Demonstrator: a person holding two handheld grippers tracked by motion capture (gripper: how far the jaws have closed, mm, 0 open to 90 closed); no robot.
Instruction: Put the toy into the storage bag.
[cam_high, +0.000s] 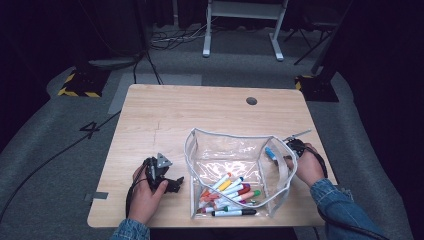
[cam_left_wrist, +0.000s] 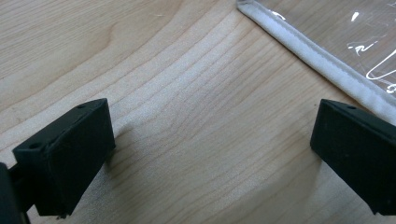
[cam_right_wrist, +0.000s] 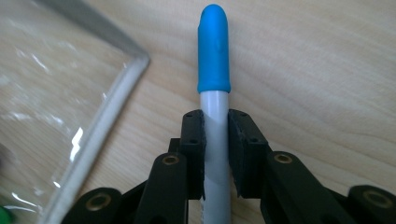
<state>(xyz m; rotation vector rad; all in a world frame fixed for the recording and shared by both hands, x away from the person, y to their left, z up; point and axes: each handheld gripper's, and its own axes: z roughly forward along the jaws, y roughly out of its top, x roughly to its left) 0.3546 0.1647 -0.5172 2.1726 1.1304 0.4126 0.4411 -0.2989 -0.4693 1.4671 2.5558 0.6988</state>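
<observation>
Our right tongs (cam_right_wrist: 215, 154) clamp a blue-capped marker (cam_right_wrist: 214, 56), cap pointing away from them, just beside the clear pouch (cam_right_wrist: 100, 121) rim. Our left tongs (cam_left_wrist: 210, 154) gape wide over bare worktop (cam_left_wrist: 187, 70), the pouch edge near one jaw.

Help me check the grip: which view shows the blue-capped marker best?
The right gripper view: the blue-capped marker stands large and sharp, its white barrel clamped by the right gripper. The high view shows only a small blue bit beside the clear pouch.
</observation>
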